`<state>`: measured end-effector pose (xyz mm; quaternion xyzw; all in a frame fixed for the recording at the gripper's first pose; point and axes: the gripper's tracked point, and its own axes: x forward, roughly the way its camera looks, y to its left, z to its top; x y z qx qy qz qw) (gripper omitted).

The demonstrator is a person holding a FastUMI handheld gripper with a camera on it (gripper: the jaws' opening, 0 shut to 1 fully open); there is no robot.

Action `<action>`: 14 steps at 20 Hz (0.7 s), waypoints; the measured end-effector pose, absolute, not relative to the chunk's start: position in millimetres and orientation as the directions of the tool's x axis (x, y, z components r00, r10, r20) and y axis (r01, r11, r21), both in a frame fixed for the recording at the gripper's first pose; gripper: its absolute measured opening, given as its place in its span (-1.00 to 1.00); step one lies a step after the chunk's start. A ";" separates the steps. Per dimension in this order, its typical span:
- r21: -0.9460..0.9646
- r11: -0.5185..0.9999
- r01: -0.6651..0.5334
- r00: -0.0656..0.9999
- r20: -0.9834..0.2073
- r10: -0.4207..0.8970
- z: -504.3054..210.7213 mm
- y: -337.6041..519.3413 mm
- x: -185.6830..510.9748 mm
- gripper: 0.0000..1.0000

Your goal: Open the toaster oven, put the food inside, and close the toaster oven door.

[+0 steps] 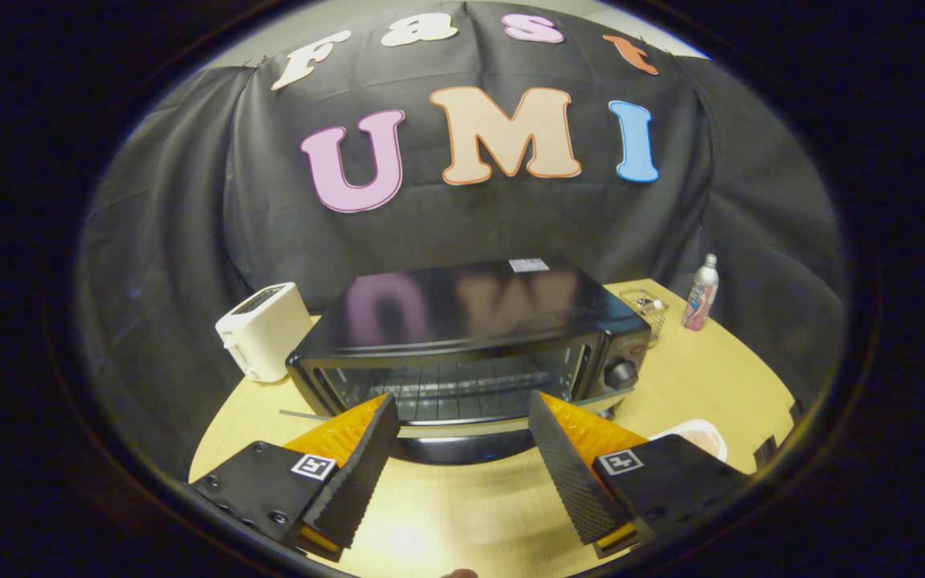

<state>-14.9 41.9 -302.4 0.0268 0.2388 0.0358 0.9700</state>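
**Toaster oven open, gripper spread before it**

Squarely at the middle of the frame sits the toaster oven (470,337), a black box with a glossy top that mirrors the wall behind it and carries a small pale sticker near its back edge. Its door (462,437) is folded down toward the gripper, baring the wire rack (450,389) inside. A round knob (621,374) sits on the oven's right-hand panel.

The gripper (462,405) hovers low in the frame, its fingers spread wide with nothing between them, their tips just short of the lowered door.

The table (462,514) is pale wood with a curved edge. At centre left a white toaster (263,331) stands just beside the oven. At centre right are a clear container (649,309) and, farther right, a small bottle (701,293). A light-coloured dish (695,437) peeks out beside the right finger at lower right. Black cloth drapes the upper frame.
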 end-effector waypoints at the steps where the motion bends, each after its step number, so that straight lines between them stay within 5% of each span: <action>1: 0.066 0.996 -0.052 0.877 -0.474 0.077 -307.0 39.7 -23.1 1.00; 14: 0.024 0.999 -0.031 0.812 -0.582 0.039 -354.9 26.4 -79.5 1.00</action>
